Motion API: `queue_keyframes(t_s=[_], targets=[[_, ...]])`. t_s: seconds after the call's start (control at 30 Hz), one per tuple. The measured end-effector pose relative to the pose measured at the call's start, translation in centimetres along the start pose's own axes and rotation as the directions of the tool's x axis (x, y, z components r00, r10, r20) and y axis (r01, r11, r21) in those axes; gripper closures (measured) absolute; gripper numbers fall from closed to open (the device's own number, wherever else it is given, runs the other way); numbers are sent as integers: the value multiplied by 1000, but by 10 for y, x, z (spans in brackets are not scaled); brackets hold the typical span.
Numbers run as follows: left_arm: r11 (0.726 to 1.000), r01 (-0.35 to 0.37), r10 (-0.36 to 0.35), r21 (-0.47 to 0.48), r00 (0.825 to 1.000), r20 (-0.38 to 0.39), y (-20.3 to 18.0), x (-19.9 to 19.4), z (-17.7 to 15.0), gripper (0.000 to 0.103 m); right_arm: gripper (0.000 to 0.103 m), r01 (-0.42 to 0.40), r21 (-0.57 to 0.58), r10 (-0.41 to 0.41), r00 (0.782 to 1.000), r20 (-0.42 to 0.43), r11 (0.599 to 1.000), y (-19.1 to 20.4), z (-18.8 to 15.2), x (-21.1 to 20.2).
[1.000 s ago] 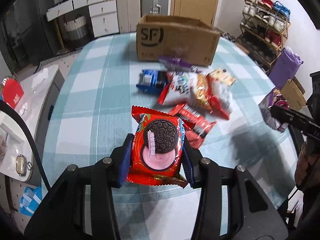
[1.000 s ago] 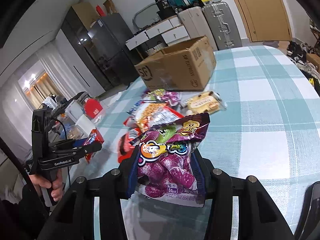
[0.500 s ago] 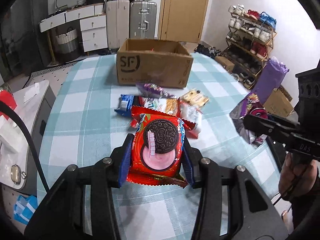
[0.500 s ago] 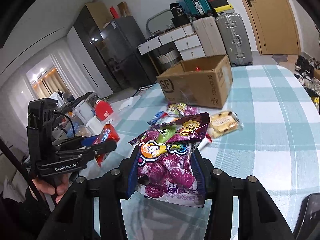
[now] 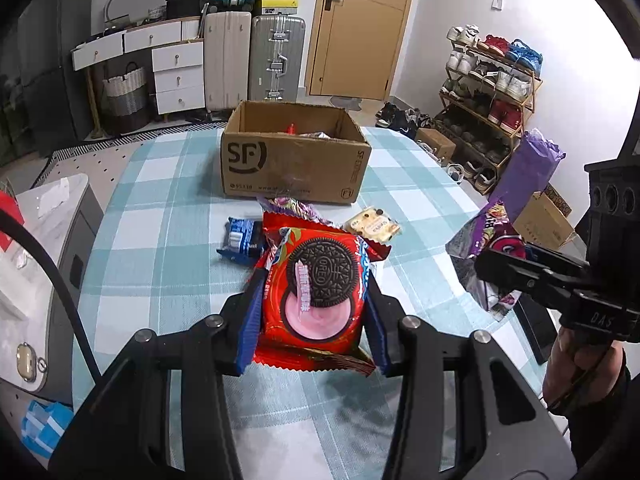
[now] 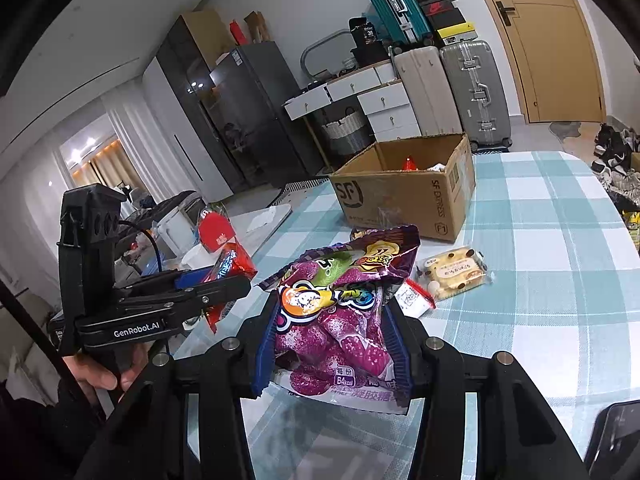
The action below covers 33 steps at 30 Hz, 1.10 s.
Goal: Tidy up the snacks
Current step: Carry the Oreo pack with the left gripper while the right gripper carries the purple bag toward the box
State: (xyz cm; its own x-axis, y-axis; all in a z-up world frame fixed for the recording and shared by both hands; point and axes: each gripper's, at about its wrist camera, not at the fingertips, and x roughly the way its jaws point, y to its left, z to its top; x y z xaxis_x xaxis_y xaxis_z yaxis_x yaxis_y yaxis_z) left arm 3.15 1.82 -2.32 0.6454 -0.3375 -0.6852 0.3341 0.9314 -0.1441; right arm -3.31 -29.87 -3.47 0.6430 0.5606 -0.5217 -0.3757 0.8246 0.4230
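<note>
Both grippers are carrying snacks above the table [image 5: 168, 184]. The left gripper [image 5: 313, 292] is clamping a red Oreo pack [image 5: 316, 292] across its width, the pack's long axis running straight ahead along the fingers. The right gripper [image 6: 332, 320] is pinching a purple gummy bag [image 6: 340, 312] the same way, with the bag's top edge flopping forward past the fingertips.

The box [image 5: 294, 160] is sitting open-topped dead ahead of the left gripper, beyond the loose pile: a blue pack [image 5: 240, 240] and a pale biscuit pack [image 5: 372, 224] are lying between pack and box. In the right wrist view the box [image 6: 408, 196] is lying ahead and slightly right, one corner turned toward the camera. A red tip and something pale are already showing inside it. The left gripper appears more squarely lined up on the opening; which is actually nearer I cannot tell.

Against the frames a second back, both views are now looking over the box rim into the interior, where before only the front wall showed. The pile is sitting lower and smaller, so both hands are rising and tilting up. Neither grip is changing. Next move, as I judge it: carry forward over the near wall and release.
</note>
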Motion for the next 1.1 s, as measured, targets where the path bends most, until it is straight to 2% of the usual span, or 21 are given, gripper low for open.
queue_keyframes(t_s=[0.2,0.3,0.43,0.8,1.1], targets=[[999,39,-39,-23,999,11,3,0,18,61,55,-13,-5,13,1000,14,1000,3,10,-5],[998,52,-51,-32,998,33,3,-5,31,61,55,8,-15,-8,1000,8,1000,4,19,-1],[998,63,-62,-24,997,49,0,-8,48,61,55,-17,4,17,1000,26,1000,4,34,3],[997,62,-60,-33,996,65,1,-1,108,61,55,-40,-28,43,995,86,999,8,93,5],[998,47,-44,-50,997,66,3,24,164,61,55,-46,-19,48,991,125,999,-1,148,13]])
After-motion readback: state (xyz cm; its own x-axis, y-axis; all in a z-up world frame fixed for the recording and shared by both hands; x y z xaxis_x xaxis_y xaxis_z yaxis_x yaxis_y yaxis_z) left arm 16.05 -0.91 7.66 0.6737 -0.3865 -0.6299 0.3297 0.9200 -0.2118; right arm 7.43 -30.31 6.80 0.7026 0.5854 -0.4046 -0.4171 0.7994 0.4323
